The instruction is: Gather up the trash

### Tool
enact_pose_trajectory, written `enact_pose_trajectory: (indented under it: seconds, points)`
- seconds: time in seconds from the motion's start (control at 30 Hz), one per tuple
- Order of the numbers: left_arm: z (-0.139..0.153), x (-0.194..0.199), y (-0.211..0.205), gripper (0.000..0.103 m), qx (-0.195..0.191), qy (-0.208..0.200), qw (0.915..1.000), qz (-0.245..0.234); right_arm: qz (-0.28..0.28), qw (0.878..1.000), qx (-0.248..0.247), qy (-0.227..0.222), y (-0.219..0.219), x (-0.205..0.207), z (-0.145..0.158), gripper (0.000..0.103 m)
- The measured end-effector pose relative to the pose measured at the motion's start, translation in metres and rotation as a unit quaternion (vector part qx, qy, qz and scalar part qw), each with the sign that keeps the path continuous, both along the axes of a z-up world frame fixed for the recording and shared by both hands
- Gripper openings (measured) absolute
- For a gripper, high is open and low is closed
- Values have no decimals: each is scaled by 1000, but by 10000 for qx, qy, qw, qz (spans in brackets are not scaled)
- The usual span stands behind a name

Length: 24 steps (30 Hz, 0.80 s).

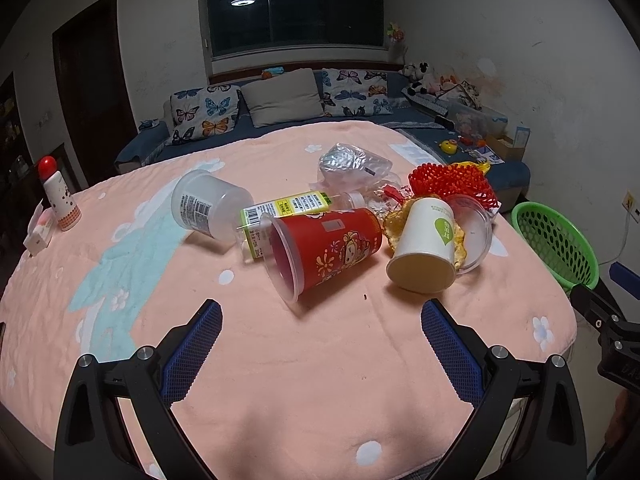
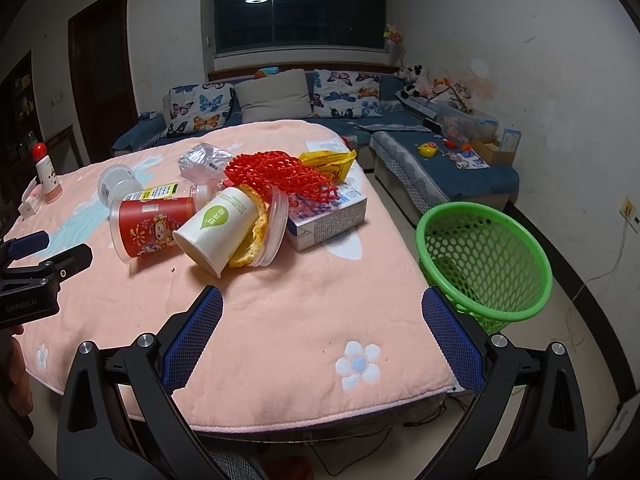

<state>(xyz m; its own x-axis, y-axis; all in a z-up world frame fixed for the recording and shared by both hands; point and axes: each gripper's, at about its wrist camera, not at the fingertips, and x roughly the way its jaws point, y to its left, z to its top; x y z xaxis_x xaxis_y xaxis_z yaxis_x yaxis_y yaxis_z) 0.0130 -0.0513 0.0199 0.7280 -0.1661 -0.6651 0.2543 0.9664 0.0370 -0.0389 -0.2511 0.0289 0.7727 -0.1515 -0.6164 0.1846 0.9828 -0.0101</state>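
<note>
Trash lies in a heap on the pink blanket-covered table: a red printed cup on its side, a white paper cup, a clear tub, a yellow-green labelled bottle, crumpled clear plastic and red foam netting. My left gripper is open and empty, just short of the red cup. My right gripper is open and empty, near the table's front right part, short of the white paper cup. A green mesh basket stands on the floor right of the table.
A white bottle with a red cap and a small box stand at the table's left edge. A milk carton and a yellow wrapper lie behind the heap. A blue sofa with butterfly cushions runs along the back and right.
</note>
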Motion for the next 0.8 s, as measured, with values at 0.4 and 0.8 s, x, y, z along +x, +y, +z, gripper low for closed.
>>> enact_pose_trajectory:
  seconds: [0.4, 0.8]
  points:
    - [3, 8, -5, 97, -25, 18, 10000, -64, 7, 10000, 31, 34, -7, 6, 0, 98]
    - [4, 26, 8, 95, -96, 48, 9999, 109, 476, 9988, 78, 96, -13, 57, 7, 90]
